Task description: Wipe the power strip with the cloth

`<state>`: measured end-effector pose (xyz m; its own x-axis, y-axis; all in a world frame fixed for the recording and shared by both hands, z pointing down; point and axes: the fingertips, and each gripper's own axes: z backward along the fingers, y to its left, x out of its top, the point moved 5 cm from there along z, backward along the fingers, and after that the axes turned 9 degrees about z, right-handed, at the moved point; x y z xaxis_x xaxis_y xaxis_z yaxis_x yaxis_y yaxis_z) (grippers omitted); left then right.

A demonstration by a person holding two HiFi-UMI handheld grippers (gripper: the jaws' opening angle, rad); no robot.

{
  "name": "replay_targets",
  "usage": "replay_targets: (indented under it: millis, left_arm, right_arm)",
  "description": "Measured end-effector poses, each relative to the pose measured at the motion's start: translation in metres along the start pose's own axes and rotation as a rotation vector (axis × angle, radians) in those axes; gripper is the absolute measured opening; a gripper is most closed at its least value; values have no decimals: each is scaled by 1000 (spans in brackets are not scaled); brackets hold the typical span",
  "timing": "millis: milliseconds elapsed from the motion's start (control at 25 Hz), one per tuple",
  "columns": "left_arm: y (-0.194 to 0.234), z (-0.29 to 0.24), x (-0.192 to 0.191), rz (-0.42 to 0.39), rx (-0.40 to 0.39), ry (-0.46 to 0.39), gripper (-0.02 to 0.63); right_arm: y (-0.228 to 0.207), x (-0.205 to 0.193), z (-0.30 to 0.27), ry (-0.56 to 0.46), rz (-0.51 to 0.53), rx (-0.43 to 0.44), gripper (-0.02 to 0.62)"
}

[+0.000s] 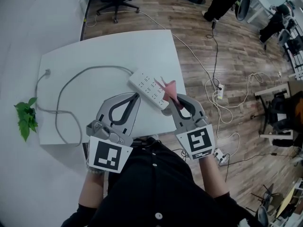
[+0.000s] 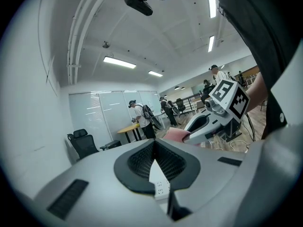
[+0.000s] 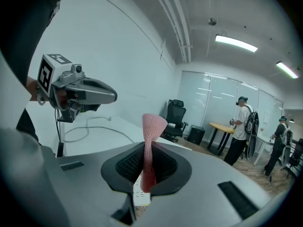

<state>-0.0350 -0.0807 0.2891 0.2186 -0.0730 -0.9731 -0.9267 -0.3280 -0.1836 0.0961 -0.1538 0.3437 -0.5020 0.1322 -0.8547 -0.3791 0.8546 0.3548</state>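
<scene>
White counter (image 1: 94, 51) carries power strip (image 1: 149, 88). Right tongs (image 1: 179, 100) pinch pink cloth (image 1: 169, 88) at strip's right end; left tongs (image 1: 135, 98), pressed together, beside strip. Wiping judged barely begun.

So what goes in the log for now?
right claw: shut on pink cloth | left claw: shut, tips at power strip | cloth: by strip's near end
</scene>
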Motion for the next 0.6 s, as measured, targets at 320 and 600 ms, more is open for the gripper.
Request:
replay_targets:
  millis: [320, 600]
  left_arm:
    - [2, 1, 1, 5, 5, -1, 14]
    - [2, 1, 0, 8, 8, -2, 14]
  right_arm:
    - [-1, 9, 1, -30, -32, 3, 51]
    - [1, 10, 0, -16, -23, 8, 49]
